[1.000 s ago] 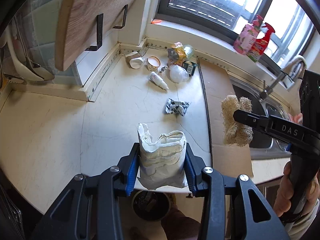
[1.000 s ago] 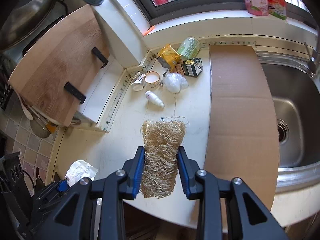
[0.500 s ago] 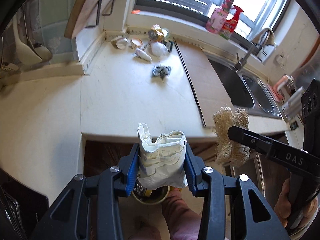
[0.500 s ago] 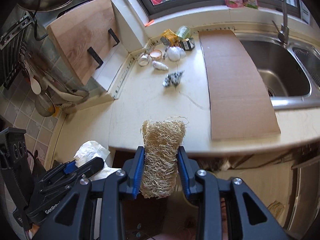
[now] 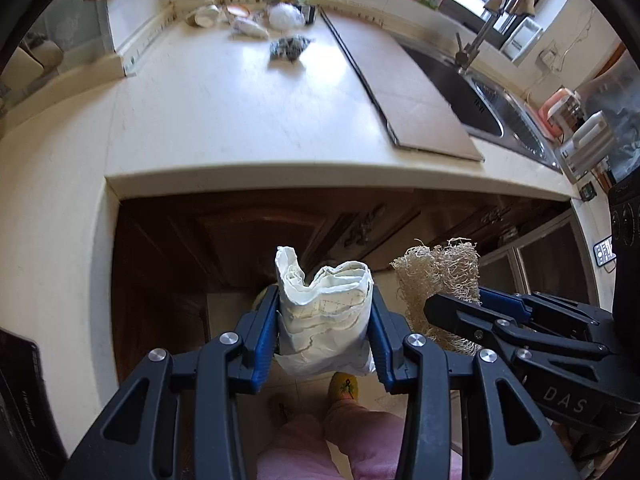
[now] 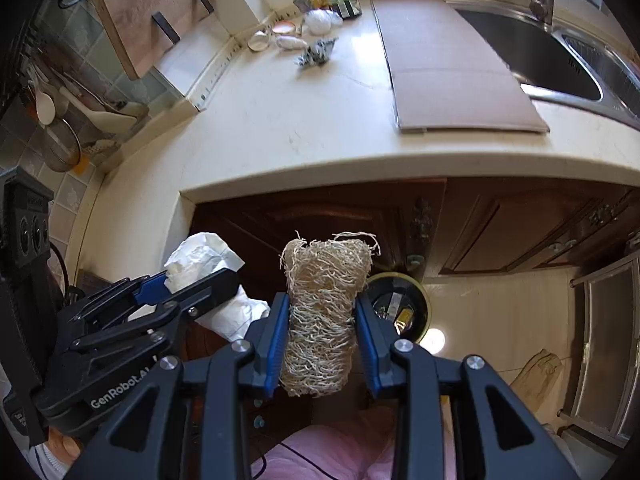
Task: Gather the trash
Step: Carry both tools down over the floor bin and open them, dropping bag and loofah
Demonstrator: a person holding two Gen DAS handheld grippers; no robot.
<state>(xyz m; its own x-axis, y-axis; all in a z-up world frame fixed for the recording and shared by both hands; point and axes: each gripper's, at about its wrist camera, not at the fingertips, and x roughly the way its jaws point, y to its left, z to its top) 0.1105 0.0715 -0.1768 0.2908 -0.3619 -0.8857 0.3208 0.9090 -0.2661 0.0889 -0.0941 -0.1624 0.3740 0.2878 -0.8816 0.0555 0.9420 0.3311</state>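
My left gripper (image 5: 325, 320) is shut on a crumpled white paper bag (image 5: 324, 312), held off the counter's front edge above the floor. Beside it, my right gripper (image 6: 322, 322) is shut on a tan loofah sponge (image 6: 322, 312). In the right wrist view a round bin (image 6: 400, 306) with scraps inside stands on the floor just right of the loofah; the left wrist view hides most of it behind the paper bag. More trash lies at the counter's far end: a black-and-white wrapper (image 5: 289, 47), a white plastic wad (image 5: 285, 16), a small bottle (image 5: 250, 29).
A brown board (image 6: 448, 64) lies on the cream counter (image 5: 240, 112) next to the steel sink (image 6: 536, 56). Dark wooden cabinet doors (image 6: 500, 232) run below the counter edge. A person's pink-clad legs (image 5: 320, 440) and a yellow slipper (image 5: 346, 386) are underneath.
Both grippers have drawn back from over the counter and sunk below its front edge, each still holding its item. The floor, cabinet doors and bin have come into view.
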